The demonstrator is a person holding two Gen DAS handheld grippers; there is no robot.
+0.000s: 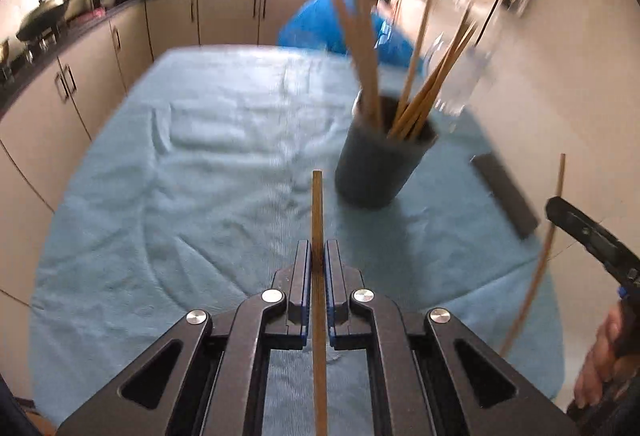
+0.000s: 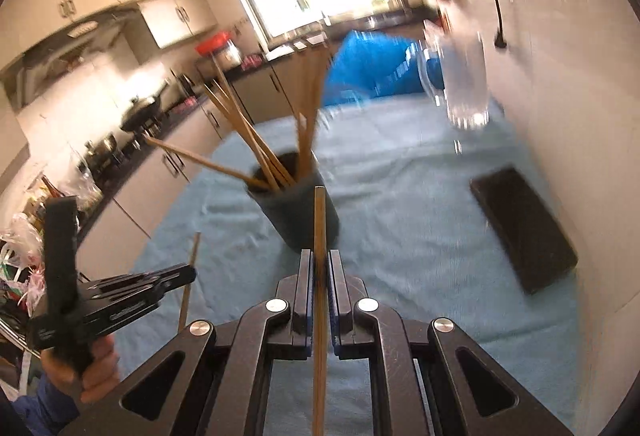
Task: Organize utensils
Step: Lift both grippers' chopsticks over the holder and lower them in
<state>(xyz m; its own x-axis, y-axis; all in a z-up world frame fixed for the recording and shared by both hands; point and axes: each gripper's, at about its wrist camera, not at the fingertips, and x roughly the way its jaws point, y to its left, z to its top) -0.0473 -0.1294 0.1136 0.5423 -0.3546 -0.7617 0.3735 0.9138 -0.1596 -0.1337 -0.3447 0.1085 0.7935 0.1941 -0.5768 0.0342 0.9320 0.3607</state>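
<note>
Two chopsticks are held, one per gripper. Left wrist view: the left gripper (image 1: 318,256) clamps one chopstick (image 1: 317,204) upright between its jaws, above the blue cloth (image 1: 180,164); one dark cup (image 1: 380,164) just ahead holds roughly seven more, blurred. One dark block (image 1: 506,194) lies right of the cup. Right wrist view: the right gripper (image 2: 320,268) grips its own chopstick (image 2: 319,220), just before the cup (image 2: 296,212); the left gripper (image 2: 176,276) shows at left

Blue bag (image 1: 340,24) behind teal cloth (image 1: 200,156); black block (image 2: 524,228) on cloth.
</note>
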